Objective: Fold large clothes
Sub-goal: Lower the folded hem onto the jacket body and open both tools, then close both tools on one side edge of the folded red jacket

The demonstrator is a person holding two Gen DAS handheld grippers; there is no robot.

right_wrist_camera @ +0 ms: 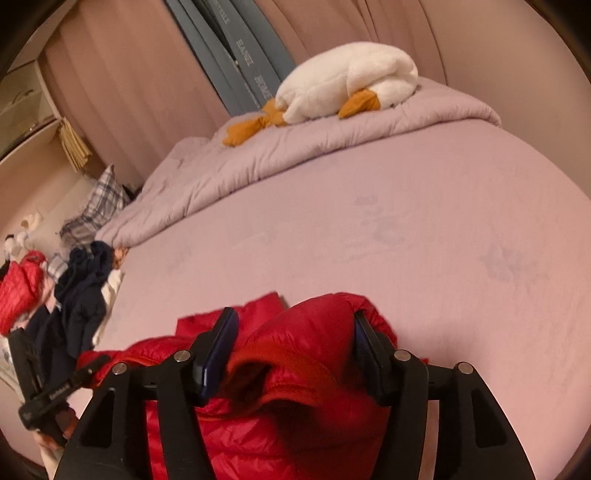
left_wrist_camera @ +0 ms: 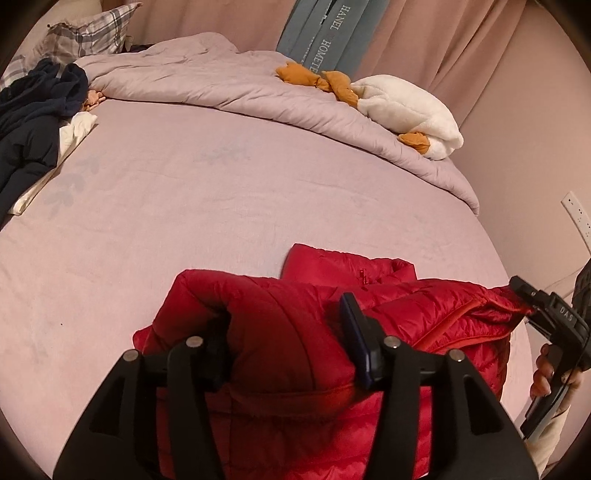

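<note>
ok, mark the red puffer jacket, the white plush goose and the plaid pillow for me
red puffer jacket (left_wrist_camera: 280,325): left wrist view, quilted fold between the tongs.
white plush goose (right_wrist_camera: 343,79): right wrist view, middle of its white body.
plaid pillow (left_wrist_camera: 92,33): left wrist view, checked front face.

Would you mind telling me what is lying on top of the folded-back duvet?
A white plush toy with orange parts lies on the duvet at its right end. Whatever sits beneath the duvet is covered and cannot be seen.

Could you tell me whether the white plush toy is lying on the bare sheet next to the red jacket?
No, the white plush toy rests on the bunched-up quilt at the far side, well apart from the red jacket.
</note>
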